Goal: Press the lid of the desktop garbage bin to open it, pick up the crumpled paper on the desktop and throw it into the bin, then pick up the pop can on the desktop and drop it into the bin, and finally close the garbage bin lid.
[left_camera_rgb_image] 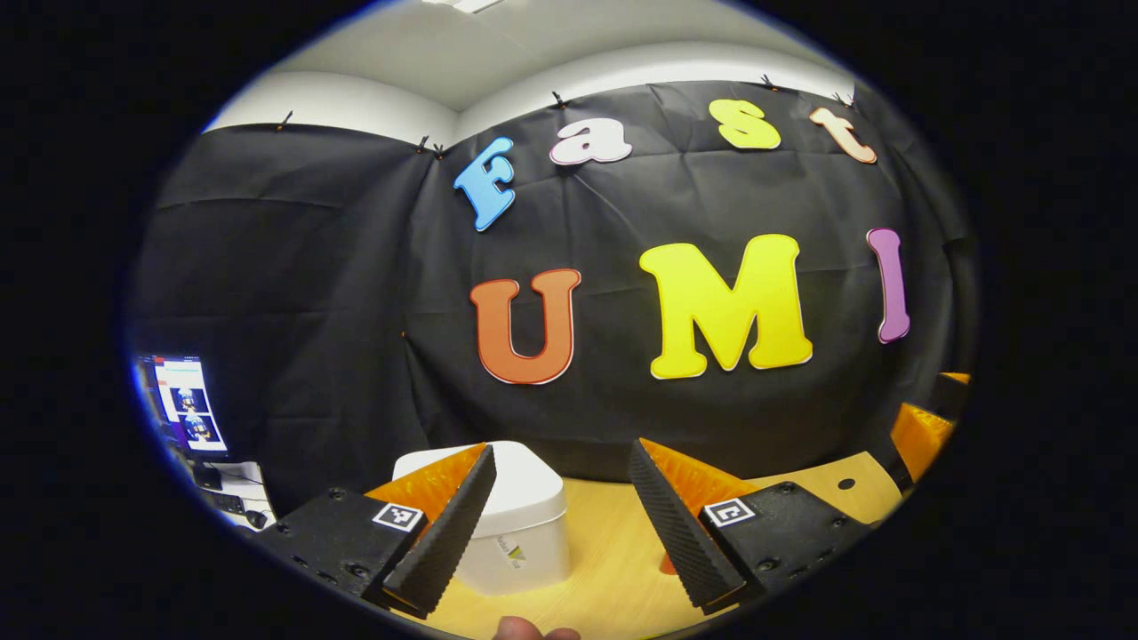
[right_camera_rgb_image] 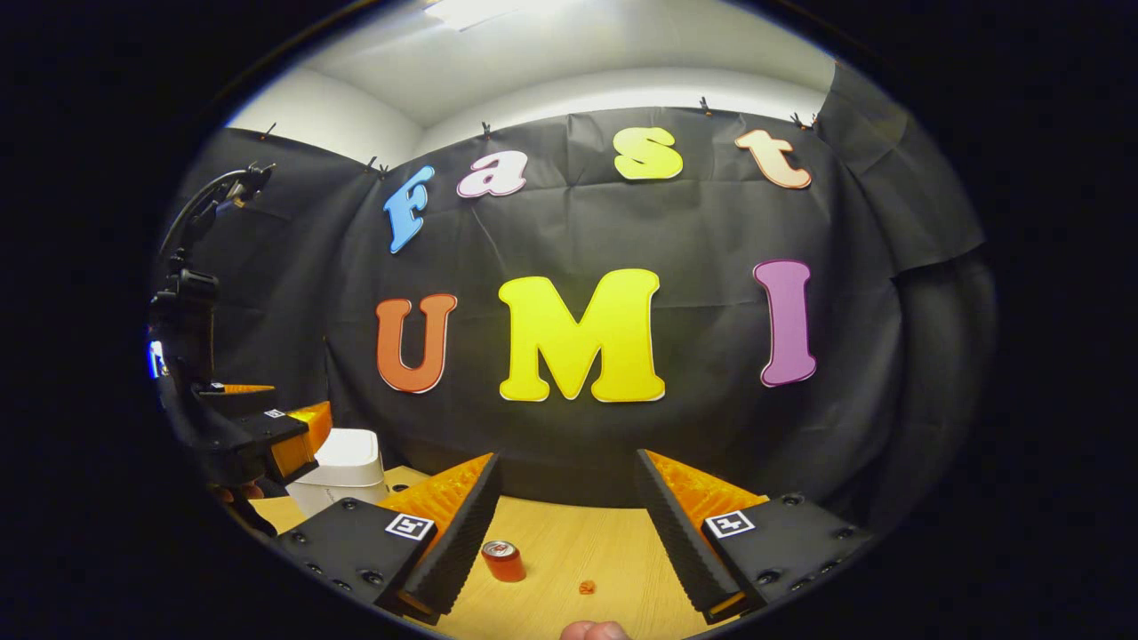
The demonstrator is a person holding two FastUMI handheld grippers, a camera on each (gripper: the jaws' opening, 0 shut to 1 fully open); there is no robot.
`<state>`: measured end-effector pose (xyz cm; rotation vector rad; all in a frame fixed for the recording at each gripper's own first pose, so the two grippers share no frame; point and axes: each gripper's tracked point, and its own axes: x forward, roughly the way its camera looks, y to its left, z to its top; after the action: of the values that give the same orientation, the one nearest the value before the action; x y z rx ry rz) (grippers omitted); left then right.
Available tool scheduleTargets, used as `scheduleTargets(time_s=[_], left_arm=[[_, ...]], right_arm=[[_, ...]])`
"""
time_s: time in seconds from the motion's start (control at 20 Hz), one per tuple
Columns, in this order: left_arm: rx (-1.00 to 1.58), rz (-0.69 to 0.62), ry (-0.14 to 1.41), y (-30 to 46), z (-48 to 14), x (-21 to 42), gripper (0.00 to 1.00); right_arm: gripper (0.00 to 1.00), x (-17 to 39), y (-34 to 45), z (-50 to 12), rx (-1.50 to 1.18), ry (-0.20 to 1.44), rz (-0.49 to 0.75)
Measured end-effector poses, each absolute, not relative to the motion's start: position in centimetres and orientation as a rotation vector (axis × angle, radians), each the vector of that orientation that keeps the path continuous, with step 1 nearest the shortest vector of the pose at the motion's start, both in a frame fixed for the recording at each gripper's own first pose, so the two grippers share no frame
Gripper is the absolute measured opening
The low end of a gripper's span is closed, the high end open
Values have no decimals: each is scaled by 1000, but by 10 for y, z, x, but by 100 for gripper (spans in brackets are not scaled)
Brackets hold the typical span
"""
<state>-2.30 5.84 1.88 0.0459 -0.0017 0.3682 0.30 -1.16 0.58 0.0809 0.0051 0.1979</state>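
Observation:
The white desktop bin (left_camera_rgb_image: 520,533) stands on the wooden table just ahead of my left gripper (left_camera_rgb_image: 562,446), partly behind its left finger, and the bin's lid (left_camera_rgb_image: 529,480) is down. My left gripper is open and holds nothing. In the right gripper view the red pop can (right_camera_rgb_image: 504,561) stands upright on the table close to the left finger. A small orange crumpled paper (right_camera_rgb_image: 587,587) lies a little to the can's right. My right gripper (right_camera_rgb_image: 567,456) is open above them, with nothing between its fingers. The bin (right_camera_rgb_image: 342,480) sits at the far left, with the left gripper (right_camera_rgb_image: 276,413) hovering beside it.
The light wooden table (right_camera_rgb_image: 569,542) runs back to the black cloth wall. A monitor and cables (left_camera_rgb_image: 188,409) sit off the table's left side. The right gripper (left_camera_rgb_image: 933,404) shows at the right edge. A thumb (left_camera_rgb_image: 533,631) shows at the bottom.

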Motion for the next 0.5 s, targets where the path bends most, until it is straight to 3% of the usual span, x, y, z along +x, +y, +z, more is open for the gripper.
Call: scheduleTargets(time_s=[0.4, 0.45, 0.5], left_arm=[[36, 432, -11, 108, 27, 3, 97], [43, 446, -8, 115, 26, 6, 93], [47, 458, 4, 124, 23, 9, 81]], right_arm=[[94, 12, -6, 1, 50, 20, 170], [94, 13, -3, -2, 46, 27, 173], [94, 14, -1, -2, 44, 30, 172]])
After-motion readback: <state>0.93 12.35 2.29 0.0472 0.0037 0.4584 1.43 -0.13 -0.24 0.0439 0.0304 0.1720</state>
